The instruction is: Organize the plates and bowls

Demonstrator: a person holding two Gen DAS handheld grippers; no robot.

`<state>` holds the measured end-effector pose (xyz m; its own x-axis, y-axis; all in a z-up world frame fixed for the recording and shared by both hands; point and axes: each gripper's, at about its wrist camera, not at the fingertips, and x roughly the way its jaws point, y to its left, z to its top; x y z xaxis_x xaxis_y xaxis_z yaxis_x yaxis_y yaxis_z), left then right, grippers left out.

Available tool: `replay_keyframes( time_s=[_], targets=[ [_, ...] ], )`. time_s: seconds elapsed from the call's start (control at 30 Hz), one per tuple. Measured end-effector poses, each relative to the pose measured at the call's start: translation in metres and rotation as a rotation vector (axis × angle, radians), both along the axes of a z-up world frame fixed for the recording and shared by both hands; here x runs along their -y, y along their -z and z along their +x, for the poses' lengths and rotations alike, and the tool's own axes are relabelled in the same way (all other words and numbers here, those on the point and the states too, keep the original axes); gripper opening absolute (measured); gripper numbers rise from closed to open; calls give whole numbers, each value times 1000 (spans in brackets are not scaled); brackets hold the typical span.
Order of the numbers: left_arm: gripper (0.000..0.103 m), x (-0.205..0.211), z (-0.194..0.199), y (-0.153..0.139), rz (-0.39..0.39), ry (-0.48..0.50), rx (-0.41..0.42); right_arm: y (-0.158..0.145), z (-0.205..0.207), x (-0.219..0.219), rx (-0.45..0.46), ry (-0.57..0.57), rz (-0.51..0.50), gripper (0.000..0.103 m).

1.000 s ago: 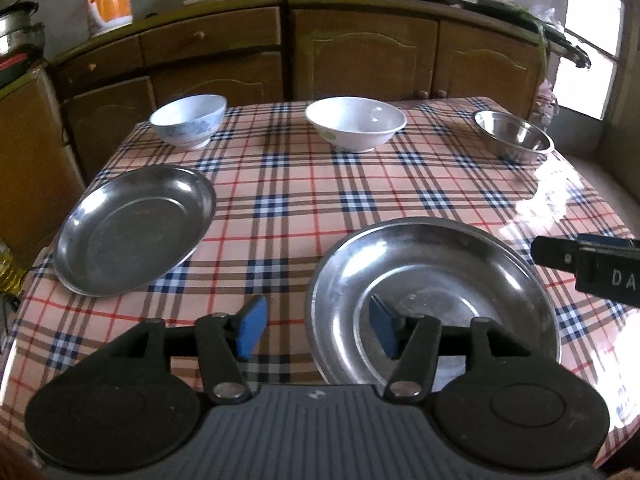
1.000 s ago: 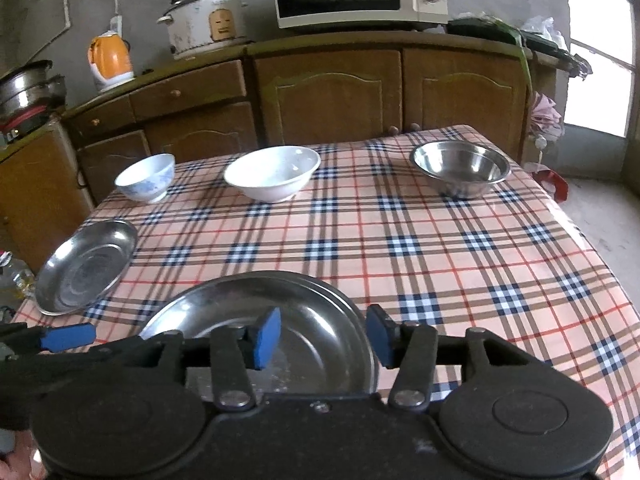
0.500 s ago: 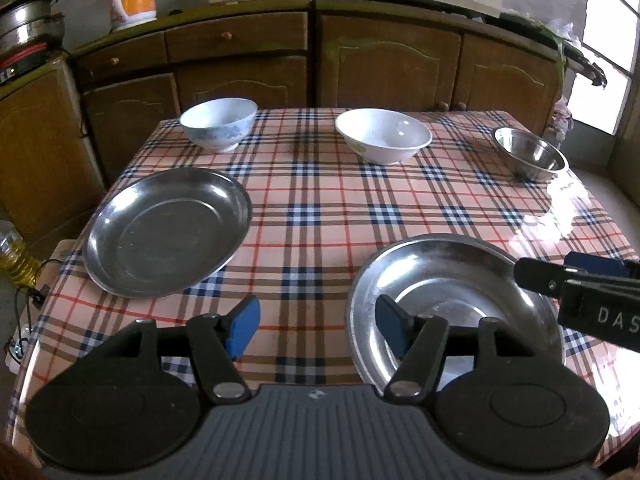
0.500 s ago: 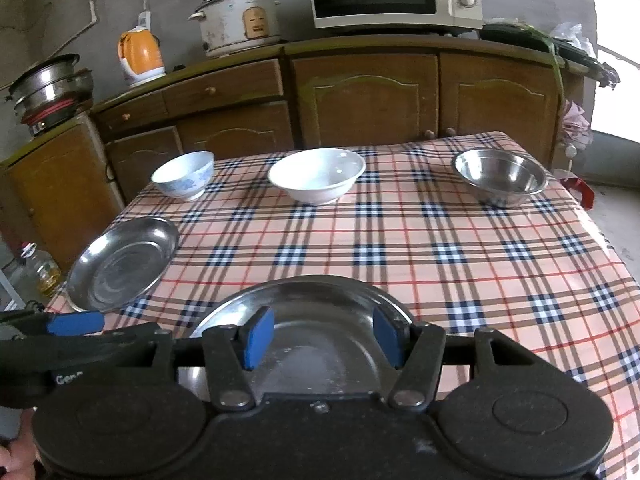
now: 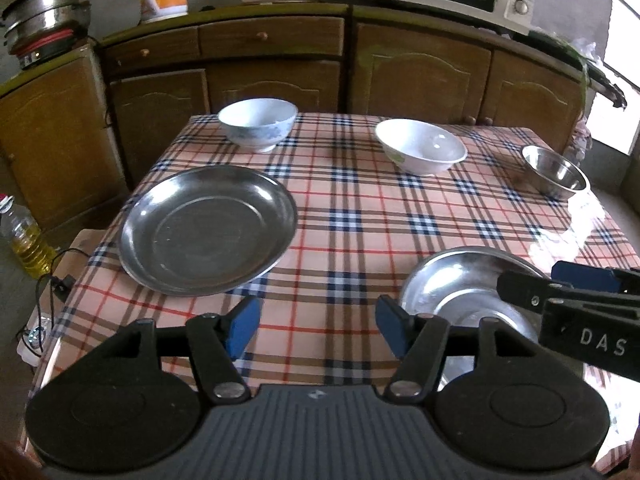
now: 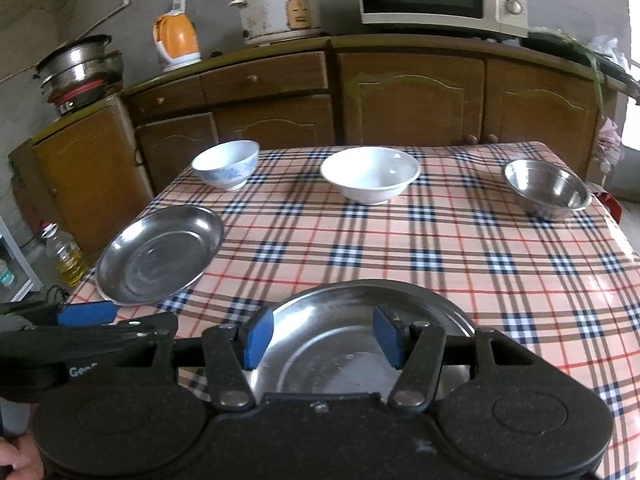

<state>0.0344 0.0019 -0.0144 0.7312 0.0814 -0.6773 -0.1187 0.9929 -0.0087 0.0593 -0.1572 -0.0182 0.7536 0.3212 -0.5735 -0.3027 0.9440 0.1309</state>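
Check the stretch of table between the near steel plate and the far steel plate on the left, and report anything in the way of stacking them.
Nothing visible blocks it. Only bare checked tablecloth lies between the near steel plate and the far steel plate. The three bowls sit farther back. The left gripper hovers open over that gap, holding nothing.

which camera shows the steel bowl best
The right wrist view: the steel bowl sits whole at the table's far right, its inside visible. The left wrist view shows it smaller, near the frame edge, close to window glare.
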Motion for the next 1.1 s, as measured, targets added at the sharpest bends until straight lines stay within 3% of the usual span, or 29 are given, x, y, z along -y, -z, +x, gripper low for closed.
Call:
replay_keyframes(
  time_s=[0.77,1.1],
  targets=[
    [66,-76,0,10,-31,-128,2,1,15,-94,-2,-137,-44,68],
    [69,-130,12,17,-3,-215,9,6,40,-123,-12,-143,-32,68]
  ],
)
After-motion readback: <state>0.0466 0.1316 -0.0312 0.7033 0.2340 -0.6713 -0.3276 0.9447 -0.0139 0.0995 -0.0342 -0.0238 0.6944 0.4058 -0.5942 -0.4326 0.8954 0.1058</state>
